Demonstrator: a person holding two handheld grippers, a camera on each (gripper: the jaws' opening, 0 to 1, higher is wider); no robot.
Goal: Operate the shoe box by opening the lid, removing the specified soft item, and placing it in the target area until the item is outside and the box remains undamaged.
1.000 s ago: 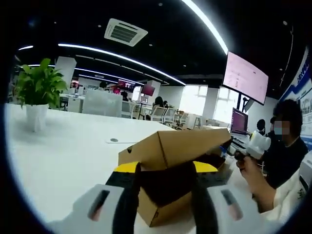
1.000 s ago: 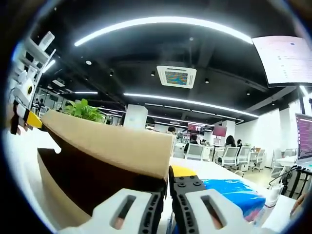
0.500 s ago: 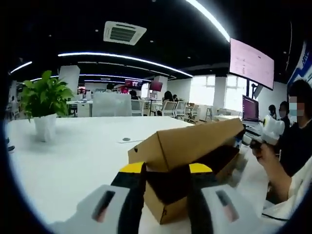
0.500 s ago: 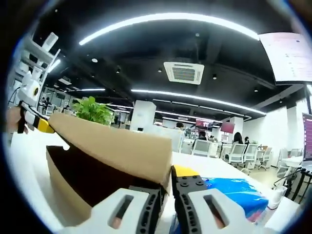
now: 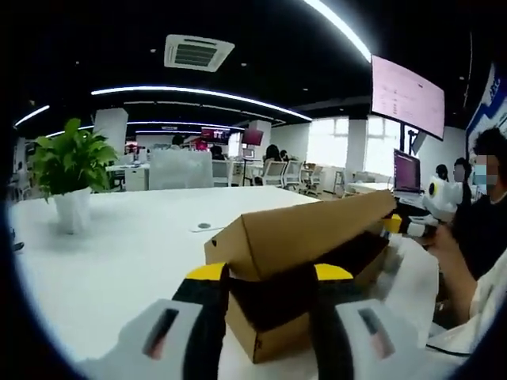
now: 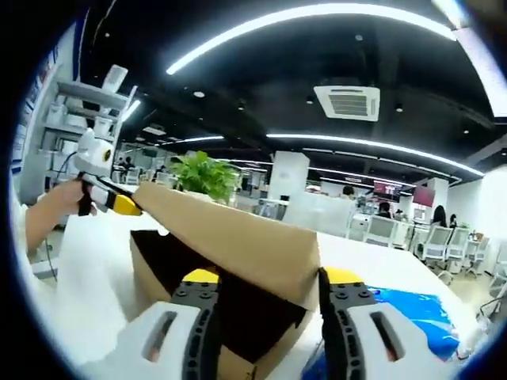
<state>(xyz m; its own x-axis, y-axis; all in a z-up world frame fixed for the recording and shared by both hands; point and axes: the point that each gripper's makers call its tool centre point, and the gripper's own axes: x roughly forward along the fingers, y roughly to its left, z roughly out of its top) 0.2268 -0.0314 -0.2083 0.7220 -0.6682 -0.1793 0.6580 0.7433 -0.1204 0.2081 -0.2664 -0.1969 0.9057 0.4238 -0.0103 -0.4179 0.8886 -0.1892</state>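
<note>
Left gripper point(image 5: 264, 277) is spread wide from what I can see, its yellow-tipped jaws standing either side of the near corner of the shoe box point(image 5: 305, 269) with nothing pinched between them. I can't tell if the tips are actually touching the cardboard or just hovering in front of it. Right gripper point(image 6: 268, 286) is wide too, jaws straddling the opposite end of the shoe box point(image 6: 230, 277), and again I can't say for sure there's contact.

That cardboard carton sits on the white table point(image 5: 135, 253), and its lid point(image 5: 309, 229) is lifted at an angle, hinged up so the dark inside shows under it. I can't make out any soft item in there, it's just black in both views. In the right gripper view the lid point(image 6: 238, 237) slopes up toward the far left, where I see the left gripper's yellow tip point(image 6: 125, 204) and the hand point(image 6: 55, 212) holding it. In the left gripper view the right gripper point(image 5: 408, 226) shows up at the far end of the lid.

Further out: a blue bag point(image 6: 416, 317) lies on the table just right of the box in the right gripper view. A potted plant point(image 5: 70, 170) stands well apart on the far left of the table. A big wall screen point(image 5: 406, 96) hangs up high on the right.
</note>
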